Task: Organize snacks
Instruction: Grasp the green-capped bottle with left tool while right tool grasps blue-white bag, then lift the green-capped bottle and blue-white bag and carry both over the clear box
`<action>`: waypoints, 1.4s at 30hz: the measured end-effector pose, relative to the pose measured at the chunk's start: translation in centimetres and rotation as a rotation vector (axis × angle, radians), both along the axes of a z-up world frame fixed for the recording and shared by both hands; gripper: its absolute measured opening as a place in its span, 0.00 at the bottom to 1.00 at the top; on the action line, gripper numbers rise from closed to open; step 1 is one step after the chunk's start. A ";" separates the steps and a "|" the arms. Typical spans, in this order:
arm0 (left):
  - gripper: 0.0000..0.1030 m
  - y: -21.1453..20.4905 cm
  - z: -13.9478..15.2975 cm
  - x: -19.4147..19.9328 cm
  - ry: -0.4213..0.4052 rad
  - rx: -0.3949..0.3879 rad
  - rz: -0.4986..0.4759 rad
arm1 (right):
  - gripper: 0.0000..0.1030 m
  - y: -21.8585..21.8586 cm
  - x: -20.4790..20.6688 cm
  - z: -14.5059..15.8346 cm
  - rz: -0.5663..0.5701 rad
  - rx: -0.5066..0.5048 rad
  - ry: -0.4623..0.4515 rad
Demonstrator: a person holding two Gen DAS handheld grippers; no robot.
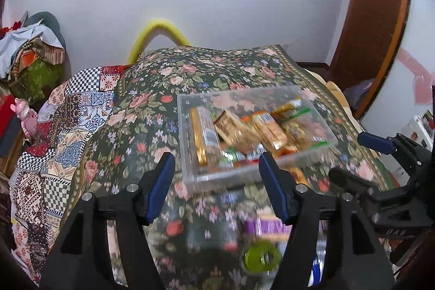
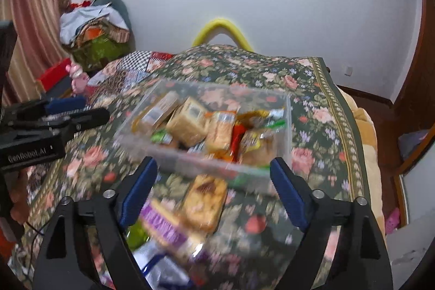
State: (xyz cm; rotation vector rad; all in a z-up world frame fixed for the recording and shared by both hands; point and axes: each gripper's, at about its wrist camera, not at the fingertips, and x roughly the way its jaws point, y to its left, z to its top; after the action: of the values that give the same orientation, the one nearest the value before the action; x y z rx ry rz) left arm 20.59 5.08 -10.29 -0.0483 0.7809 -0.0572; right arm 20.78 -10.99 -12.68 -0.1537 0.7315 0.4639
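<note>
Bedspread [image 2: 312, 89] with roses covered the bed; a clear plastic box [image 2: 282, 132] of snack packets sat mid-bed. Loose packets, one purple [image 2: 171, 230], one tan [image 2: 204, 200], lay toward the near edge: light, crinkly, probably slippery, best pinched across the flat middle. Left tongs [image 1: 214, 186] and right tongs [image 2: 212, 192] stood spread, empty.

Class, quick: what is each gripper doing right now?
Left gripper: open, holding nothing.
Right gripper: open, holding nothing.
</note>
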 end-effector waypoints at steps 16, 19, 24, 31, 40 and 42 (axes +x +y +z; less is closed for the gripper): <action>0.62 -0.1 -4.2 -7.1 0.126 -0.004 -0.051 | 0.86 3.7 -5.3 -8.3 0.064 -0.117 0.208; 0.62 -0.5 -4.9 -7.5 0.142 -0.011 -0.064 | 0.87 2.5 -5.8 -8.3 0.047 -0.098 0.207; 0.62 -1.9 -6.7 -7.5 0.192 -0.027 -0.102 | 0.88 0.0 -6.1 -7.9 0.029 -0.092 0.214; 0.62 -4.5 -9.2 -6.6 0.245 -0.038 -0.153 | 0.90 -3.0 -6.6 -7.8 0.001 -0.082 0.224; 0.57 -5.7 -11.9 -5.4 0.271 -0.017 -0.134 | 0.80 -3.0 -6.0 -8.7 0.002 -0.072 0.254; 0.50 -5.9 -12.3 -5.3 0.271 -0.012 -0.137 | 0.70 -2.8 -5.7 -9.2 0.013 -0.063 0.277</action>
State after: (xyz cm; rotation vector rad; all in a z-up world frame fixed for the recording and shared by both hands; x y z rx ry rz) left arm 15.30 -0.82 -22.60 -0.0141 1.0547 -0.1882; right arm 15.04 -13.81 -21.83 -0.1550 1.0179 0.4803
